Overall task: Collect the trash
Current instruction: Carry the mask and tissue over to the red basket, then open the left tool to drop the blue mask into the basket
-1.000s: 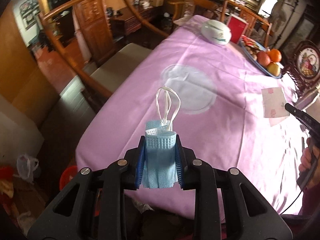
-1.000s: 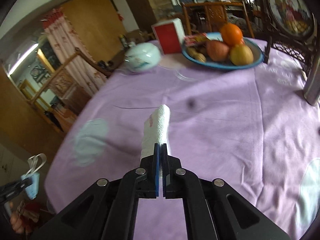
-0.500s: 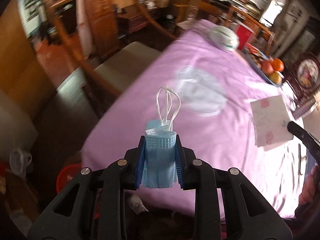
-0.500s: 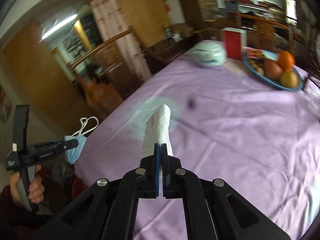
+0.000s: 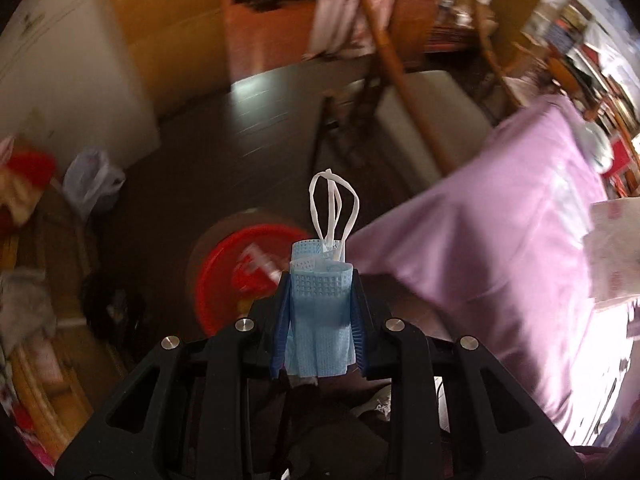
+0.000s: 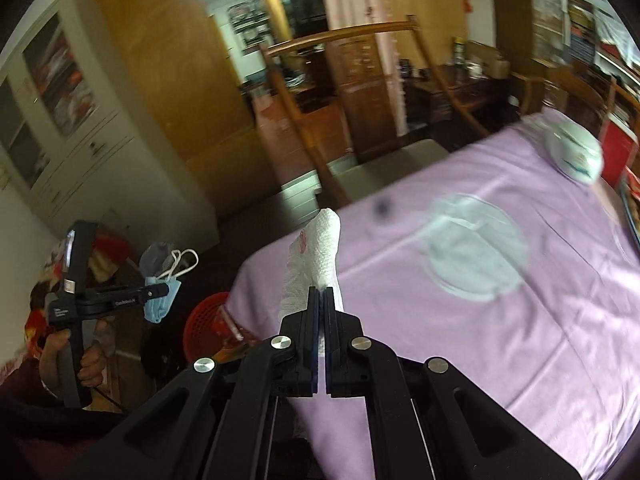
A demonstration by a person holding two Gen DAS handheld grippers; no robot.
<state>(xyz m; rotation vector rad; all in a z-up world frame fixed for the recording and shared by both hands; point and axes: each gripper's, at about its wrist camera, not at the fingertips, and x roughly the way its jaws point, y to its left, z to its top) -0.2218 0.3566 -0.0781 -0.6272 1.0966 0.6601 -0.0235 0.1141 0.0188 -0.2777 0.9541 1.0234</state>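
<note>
My left gripper (image 5: 320, 280) is shut on a folded blue face mask (image 5: 320, 304) whose white ear loops stick up past the fingertips. It hangs over the floor just above a red basket (image 5: 224, 272), off the table's corner. The right wrist view shows the same left gripper (image 6: 160, 292) with the blue mask (image 6: 160, 304), held by a hand at the left. My right gripper (image 6: 323, 292) is shut on a crumpled white paper napkin (image 6: 320, 252) above the near edge of the purple-clothed table (image 6: 500, 320). The red basket (image 6: 204, 320) stands on the floor below the table's corner.
A wooden chair with a grey seat (image 5: 420, 104) stands by the table. A white lidded dish (image 6: 576, 156) sits at the table's far end. A white plastic bag (image 5: 90, 180) and clutter lie on the dark floor at the left. A white cupboard (image 6: 60, 140) lines the wall.
Both grippers have swung left off the middle of the table toward its corner. The left one now hangs over the red basket on the floor; the fruit plate has left both views.
</note>
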